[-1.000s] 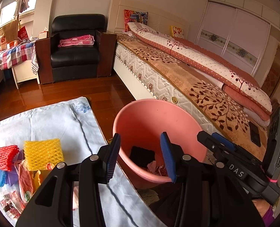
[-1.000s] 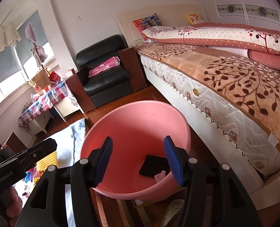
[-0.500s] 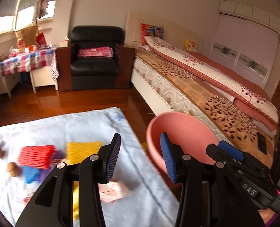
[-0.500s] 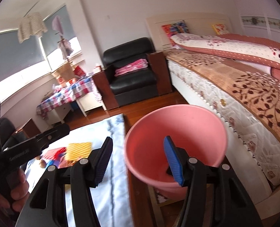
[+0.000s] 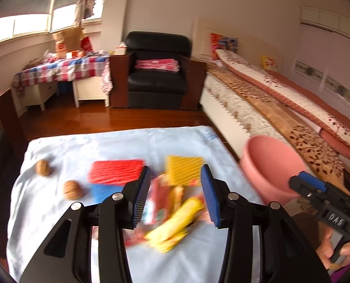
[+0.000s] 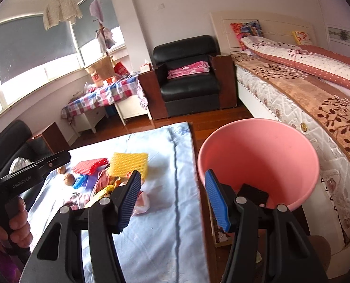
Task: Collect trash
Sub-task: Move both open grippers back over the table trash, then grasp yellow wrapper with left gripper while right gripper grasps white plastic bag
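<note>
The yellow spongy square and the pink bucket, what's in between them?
Only bare light-blue cloth, then its edge and a strip of wooden floor. Nothing lies between the yellow foam net and the pink bucket; the right wrist view shows it best.

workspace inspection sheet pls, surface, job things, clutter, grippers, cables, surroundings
surface: light blue cloth spread over a table.
job's things: pink bin beside the cloth's right edge, a black item inside; pile of wrappers, yellow foam net, red foam net, blue foam net on the cloth.
clutter: two walnuts at the cloth's left side.
grippers: left gripper open above the wrappers; right gripper open, empty, near the bin.
cables: nothing seen.
surroundings: bed, black armchair, checked table, wooden floor.
</note>
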Demonstrator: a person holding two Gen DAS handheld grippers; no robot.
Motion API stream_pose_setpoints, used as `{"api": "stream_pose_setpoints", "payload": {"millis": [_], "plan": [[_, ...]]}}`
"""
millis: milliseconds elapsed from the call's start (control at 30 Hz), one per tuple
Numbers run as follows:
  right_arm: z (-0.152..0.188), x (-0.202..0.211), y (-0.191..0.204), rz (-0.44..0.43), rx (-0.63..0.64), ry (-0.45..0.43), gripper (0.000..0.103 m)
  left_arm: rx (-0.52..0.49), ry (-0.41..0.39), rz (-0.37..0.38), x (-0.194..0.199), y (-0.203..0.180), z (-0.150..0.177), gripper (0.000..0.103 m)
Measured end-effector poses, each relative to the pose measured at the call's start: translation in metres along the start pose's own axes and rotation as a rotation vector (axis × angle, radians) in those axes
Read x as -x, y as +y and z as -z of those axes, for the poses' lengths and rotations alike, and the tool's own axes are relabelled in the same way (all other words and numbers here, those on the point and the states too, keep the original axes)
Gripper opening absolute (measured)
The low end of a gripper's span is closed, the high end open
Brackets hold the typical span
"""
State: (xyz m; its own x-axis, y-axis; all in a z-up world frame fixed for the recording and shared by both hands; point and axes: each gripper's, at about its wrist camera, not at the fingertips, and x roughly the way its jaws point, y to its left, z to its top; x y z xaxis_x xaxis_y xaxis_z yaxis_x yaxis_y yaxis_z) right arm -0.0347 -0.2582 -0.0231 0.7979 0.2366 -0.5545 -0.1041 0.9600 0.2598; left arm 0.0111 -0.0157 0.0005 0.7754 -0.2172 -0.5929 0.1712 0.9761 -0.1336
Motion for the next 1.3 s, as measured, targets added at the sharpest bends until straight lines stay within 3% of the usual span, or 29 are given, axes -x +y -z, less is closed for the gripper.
{"api": "stream_pose_setpoints", "payload": {"millis": [167,333,433,700,867,1167,1300], "plan": [[0.003,-0.012,0.013,-0.024,0.025,0.041,0.056,0.038,0.015,-0.040,0.011,0.037,0.014,0.044],[0.009,-0.027,0.022,-0.039,0.046,0.083,0.056,0.023,0.067,-0.012,0.016,0.053,0.034,0.044],[0.012,-0.035,0.026,-0.049,0.049,0.113,0.056,-0.006,0.118,0.052,0.009,0.046,0.044,0.044],[0.018,-0.047,0.028,-0.053,0.049,0.160,0.056,-0.134,0.199,0.102,-0.030,0.007,0.054,0.044],[0.017,-0.053,0.022,-0.086,-0.001,0.193,0.056,-0.210,0.235,0.075,-0.053,-0.007,0.058,0.044],[0.017,-0.071,0.031,-0.101,-0.013,0.248,0.064,-0.187,0.276,0.049,-0.067,-0.003,0.068,0.044],[0.019,-0.082,0.038,-0.102,0.012,0.271,0.065,-0.152,0.284,0.059,-0.066,0.006,0.070,0.022]]}}
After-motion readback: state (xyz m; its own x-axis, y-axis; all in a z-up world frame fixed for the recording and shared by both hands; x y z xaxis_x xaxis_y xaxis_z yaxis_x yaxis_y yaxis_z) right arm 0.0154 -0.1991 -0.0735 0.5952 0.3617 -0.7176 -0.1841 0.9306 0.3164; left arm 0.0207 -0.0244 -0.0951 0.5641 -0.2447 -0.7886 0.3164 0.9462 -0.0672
